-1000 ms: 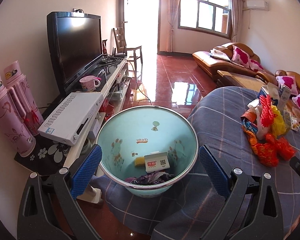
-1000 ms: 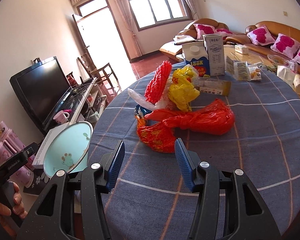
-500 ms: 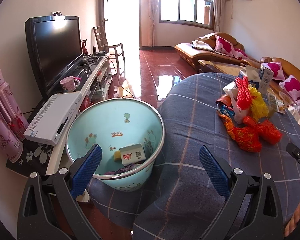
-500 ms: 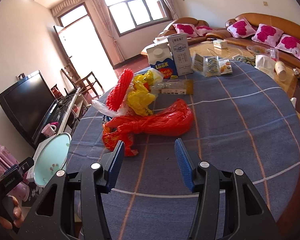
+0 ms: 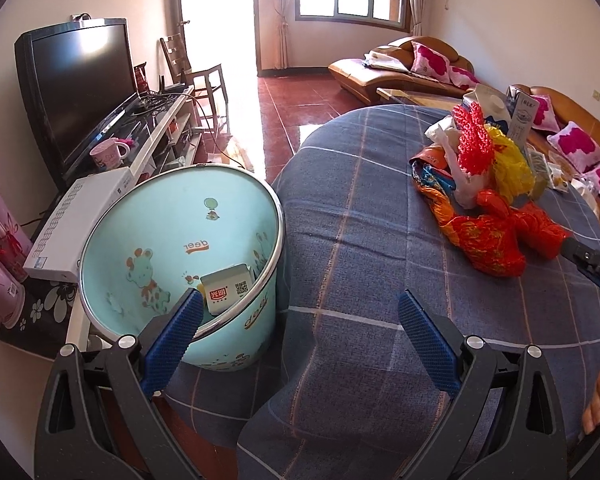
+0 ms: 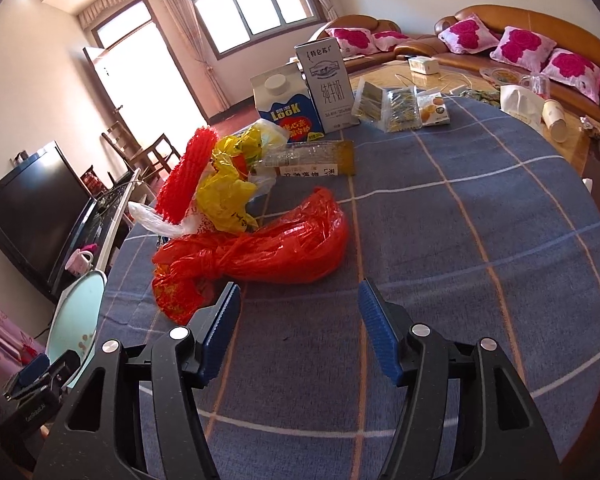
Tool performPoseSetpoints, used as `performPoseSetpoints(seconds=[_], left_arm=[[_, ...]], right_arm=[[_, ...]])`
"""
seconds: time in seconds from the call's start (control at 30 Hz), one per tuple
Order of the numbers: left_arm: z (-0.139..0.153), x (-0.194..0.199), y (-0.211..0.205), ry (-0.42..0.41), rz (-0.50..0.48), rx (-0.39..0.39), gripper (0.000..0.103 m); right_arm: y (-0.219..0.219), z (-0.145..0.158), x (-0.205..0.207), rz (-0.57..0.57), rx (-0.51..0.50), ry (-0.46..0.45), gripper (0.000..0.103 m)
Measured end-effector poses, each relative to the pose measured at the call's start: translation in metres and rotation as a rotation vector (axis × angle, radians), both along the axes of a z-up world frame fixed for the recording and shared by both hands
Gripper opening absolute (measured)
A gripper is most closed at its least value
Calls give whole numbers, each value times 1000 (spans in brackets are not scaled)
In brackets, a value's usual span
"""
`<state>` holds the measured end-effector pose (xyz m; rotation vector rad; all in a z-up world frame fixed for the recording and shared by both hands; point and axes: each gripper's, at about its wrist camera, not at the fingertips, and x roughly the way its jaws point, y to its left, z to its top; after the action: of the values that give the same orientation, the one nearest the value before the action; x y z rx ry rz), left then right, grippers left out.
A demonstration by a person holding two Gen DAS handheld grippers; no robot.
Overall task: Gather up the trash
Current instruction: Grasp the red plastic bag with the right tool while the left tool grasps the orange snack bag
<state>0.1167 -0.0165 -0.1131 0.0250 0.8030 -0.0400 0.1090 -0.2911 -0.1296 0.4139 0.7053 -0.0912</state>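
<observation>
Opening its empty jaws, the right gripper faced the red bag just ahead. A low, centred approach would serve best. The left gripper stood apart, empty.

Left gripper gapes; right gripper opening (fingers empty).

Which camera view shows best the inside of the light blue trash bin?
The left wrist view: it looks into the light blue trash bin and shows a small white carton inside. The right wrist view shows only a sliver of its rim at the table edge.
</observation>
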Motion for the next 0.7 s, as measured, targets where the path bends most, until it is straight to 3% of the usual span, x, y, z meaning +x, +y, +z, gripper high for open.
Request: performPoseSetpoints(seconds=[0.07, 0.2, 0.37, 0.53, 0.7], left_arm=[[0, 2, -2, -1, -7, 4, 95], [-3, 6, -5, 9, -6, 0, 95], [-4, 7, -11, 11, -20, 10, 95], [-5, 9, -12, 18, -19, 8, 95], [-5, 9, -21, 18, -37, 10, 95]], right_arm=[[-2, -1, 12, 8, -2, 12, 61], [-15, -8, 33, -10, 114, 47, 63], [-14, -19, 56, -7, 164, 94, 61], [-9, -22, 61, 12, 139, 115, 24], [-14, -20, 53, 1, 138, 102, 16]])
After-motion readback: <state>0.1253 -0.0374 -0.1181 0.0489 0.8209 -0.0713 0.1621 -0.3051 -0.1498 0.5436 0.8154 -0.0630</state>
